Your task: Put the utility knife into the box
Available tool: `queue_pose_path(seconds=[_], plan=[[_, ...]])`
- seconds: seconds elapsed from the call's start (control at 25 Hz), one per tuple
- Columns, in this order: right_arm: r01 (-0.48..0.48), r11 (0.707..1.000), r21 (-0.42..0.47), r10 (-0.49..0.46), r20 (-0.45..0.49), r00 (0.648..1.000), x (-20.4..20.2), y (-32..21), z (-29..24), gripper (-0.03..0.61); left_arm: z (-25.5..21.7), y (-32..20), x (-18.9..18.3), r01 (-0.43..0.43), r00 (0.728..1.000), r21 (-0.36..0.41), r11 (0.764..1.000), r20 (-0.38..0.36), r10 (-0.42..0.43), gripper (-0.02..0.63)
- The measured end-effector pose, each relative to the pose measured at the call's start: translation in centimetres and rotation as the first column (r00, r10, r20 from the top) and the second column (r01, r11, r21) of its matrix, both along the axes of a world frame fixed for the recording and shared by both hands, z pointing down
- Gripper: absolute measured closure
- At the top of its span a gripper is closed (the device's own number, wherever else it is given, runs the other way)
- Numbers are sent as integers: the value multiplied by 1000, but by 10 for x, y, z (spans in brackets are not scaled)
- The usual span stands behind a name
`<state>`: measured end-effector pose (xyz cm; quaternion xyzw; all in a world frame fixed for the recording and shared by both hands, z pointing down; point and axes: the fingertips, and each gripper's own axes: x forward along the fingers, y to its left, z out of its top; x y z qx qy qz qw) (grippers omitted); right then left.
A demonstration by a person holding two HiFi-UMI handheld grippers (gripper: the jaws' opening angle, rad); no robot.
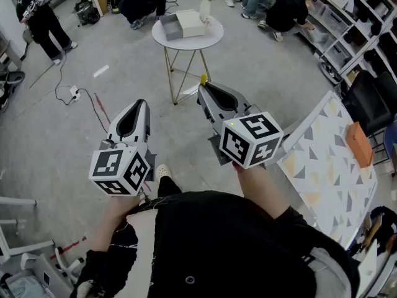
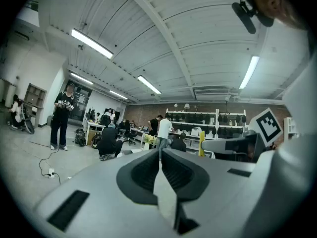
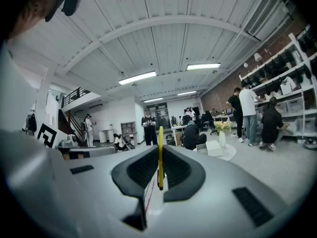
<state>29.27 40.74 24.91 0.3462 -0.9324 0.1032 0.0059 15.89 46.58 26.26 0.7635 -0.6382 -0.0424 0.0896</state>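
Observation:
A thin yellow utility knife stands clamped edge-on between the jaws of my right gripper; in the head view its yellow tip pokes out past that gripper. The white open box lies on a round white table ahead on the floor, with a grey lid beside it. Both grippers are held up in the air, well short of the table. My left gripper is shut with nothing between its jaws. The box also shows right of the knife.
A vase of yellow flowers stands on the round table. A patterned table with an orange object lies at the right. Shelving and several people ring the room. A cable and power strip lie on the floor.

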Motion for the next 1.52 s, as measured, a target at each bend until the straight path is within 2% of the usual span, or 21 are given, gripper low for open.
queue_pose_path(seconds=[0.2, 0.32, 0.56, 0.8, 1.12, 1.4, 1.52], plan=[[-4, 1000, -9, 4, -3, 1000, -3, -6, 6, 549, 3, -6, -4, 1, 1000, -4, 1000, -3, -1, 588], [-15, 1000, -26, 16, 25, 1000, -7, -15, 8, 549, 7, -13, -10, -7, 1000, -14, 1000, -8, 7, 588], [-41, 997, -68, 43, 27, 999, -22, -56, 18, 549, 17, -58, -28, -37, 999, -38, 999, -31, 36, 588], [-54, 995, -81, 55, 14, 998, -59, -113, 21, 549, 16, -119, -57, -90, 995, -43, 995, -36, 88, 594], [-93, 993, -72, 95, 35, 995, -116, -182, 5, 549, -1, -194, -114, -148, 989, -36, 988, -35, 147, 603], [-126, 990, -59, 130, 52, 990, -156, -214, 4, 549, -5, -230, -156, -187, 982, -13, 982, -36, 186, 603], [-117, 991, -60, 120, 42, 992, -169, -216, 14, 549, 2, -235, -166, -195, 980, -28, 980, -31, 194, 603]])
